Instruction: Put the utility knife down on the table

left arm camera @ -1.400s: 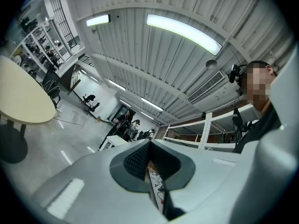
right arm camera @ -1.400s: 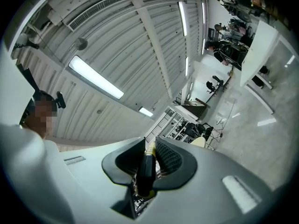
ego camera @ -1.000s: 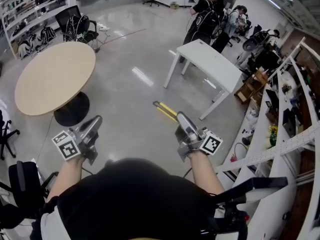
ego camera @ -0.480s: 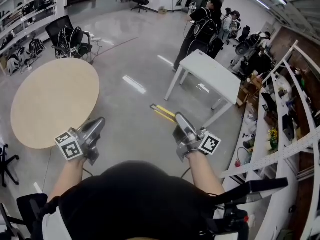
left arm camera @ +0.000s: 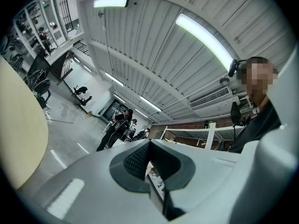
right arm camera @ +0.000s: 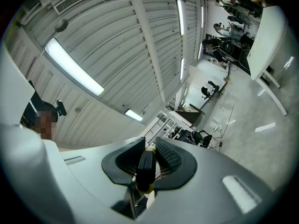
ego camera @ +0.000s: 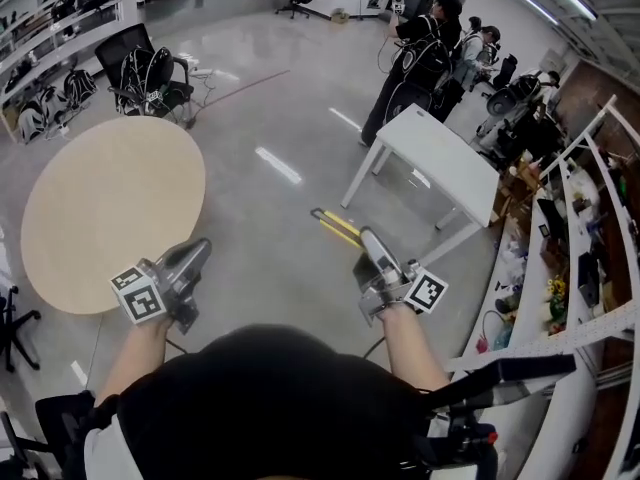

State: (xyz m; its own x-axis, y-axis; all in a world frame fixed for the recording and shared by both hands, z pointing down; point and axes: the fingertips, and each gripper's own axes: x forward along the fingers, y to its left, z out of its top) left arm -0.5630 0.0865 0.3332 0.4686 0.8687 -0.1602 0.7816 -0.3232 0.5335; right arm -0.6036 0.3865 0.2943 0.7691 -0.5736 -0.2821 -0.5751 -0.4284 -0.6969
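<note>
In the head view the utility knife [ego camera: 335, 226], yellow and black, sticks forward out of my right gripper [ego camera: 368, 238], held over the bare floor. In the right gripper view its black and yellow body [right arm camera: 145, 168] is clamped between the ribbed pads, so this gripper is shut on it. My left gripper [ego camera: 200, 250] is held out at the left by the near edge of the round wooden table [ego camera: 110, 203]. In the left gripper view its pads [left arm camera: 140, 158] meet with nothing between them. A white rectangular table [ego camera: 440, 158] stands ahead to the right.
Several people [ego camera: 420, 48] stand behind the white table. Office chairs hung with bags [ego camera: 150, 63] are at the far left past the round table. Shelving [ego camera: 590, 258] full of items runs along the right side. Shiny grey floor [ego camera: 270, 238] lies between the two tables.
The view has advanced across the floor: the round table now lies closer beside the left gripper. Both grippers keep their pose, and the knife stays clamped in the right one.
</note>
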